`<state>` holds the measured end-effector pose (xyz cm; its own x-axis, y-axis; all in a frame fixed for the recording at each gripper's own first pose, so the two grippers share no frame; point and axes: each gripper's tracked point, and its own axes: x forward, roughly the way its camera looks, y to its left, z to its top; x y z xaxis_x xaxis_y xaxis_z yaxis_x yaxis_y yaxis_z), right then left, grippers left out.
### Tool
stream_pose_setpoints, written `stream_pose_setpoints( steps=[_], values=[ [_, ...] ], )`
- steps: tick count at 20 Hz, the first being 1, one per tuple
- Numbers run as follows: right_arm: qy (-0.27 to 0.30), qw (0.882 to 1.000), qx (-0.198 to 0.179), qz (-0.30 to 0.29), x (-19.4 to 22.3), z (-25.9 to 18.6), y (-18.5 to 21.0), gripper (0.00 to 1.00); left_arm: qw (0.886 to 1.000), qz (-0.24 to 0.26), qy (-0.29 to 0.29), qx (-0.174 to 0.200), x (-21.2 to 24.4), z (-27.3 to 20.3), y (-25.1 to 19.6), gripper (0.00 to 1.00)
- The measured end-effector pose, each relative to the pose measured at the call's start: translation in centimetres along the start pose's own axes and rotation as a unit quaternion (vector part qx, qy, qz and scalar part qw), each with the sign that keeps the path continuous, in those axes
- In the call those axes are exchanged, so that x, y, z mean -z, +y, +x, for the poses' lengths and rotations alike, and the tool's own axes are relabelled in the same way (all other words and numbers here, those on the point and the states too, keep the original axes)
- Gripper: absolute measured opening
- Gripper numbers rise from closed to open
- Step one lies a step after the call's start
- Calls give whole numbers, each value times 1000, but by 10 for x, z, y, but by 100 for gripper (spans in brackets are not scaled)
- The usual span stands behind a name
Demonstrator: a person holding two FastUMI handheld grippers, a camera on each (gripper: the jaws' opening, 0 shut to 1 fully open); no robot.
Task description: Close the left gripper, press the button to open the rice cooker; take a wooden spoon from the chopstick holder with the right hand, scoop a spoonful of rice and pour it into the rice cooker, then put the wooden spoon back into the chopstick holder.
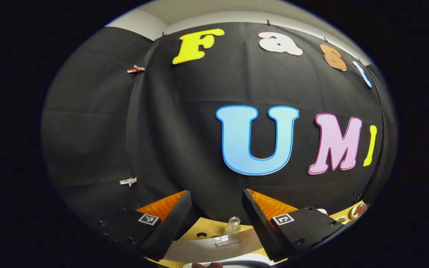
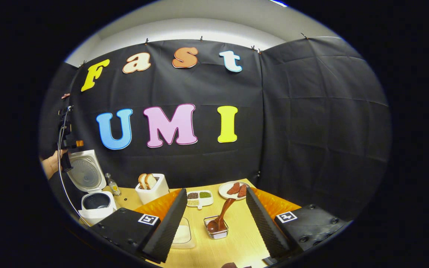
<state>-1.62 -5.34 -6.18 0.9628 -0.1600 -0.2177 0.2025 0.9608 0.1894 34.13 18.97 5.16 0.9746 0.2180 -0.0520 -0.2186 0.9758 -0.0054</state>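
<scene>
On the wooden bench (image 2: 237,238) before the black booth wall, the rice cooker (image 2: 93,193) at the left edge stands lid-up, the wooden spoon (image 2: 220,217) rests in its clear holder (image 2: 216,227), and both the left gripper (image 1: 216,208) and right gripper (image 2: 214,208) gape wide and empty, so scooping remains.

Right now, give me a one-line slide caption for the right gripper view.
Open right tongs hover over the wooden spoon in its holder, rice cooker already lid-up at left.

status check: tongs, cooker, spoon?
Both tongs open, empty: left, right. Rice cooker lid up. Wooden spoon in its holder, untouched. Path clear.
</scene>
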Motion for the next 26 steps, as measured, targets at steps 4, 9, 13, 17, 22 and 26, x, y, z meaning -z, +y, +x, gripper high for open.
stream_pose_setpoints(
  steps=[4, 9, 13, 17, 22, 26],
  values=[
    [1, 1000, -7, 26, 1, -2, 1, 98, 999, 1, 43, -33, 24, -8, 7, 99],
    [9, 999, -33, 18, -2, 6, 4, 98, 998, -6, 55, -31, 36, -44, -5, 100],
    [10, 998, -57, 15, -8, 12, 3, 98, 998, -9, 61, -35, 56, -78, -17, 100],
    [15, 997, -79, 16, -10, 13, -2, 99, 995, -18, 89, -44, 94, -113, -28, 99],
    [18, 994, -106, 14, -12, 12, -3, 98, 994, -27, 98, -46, 146, -148, -43, 98],
    [32, 991, -129, 33, -9, 8, 5, 98, 993, -24, 107, -46, 181, -169, -64, 96]
  ],
)
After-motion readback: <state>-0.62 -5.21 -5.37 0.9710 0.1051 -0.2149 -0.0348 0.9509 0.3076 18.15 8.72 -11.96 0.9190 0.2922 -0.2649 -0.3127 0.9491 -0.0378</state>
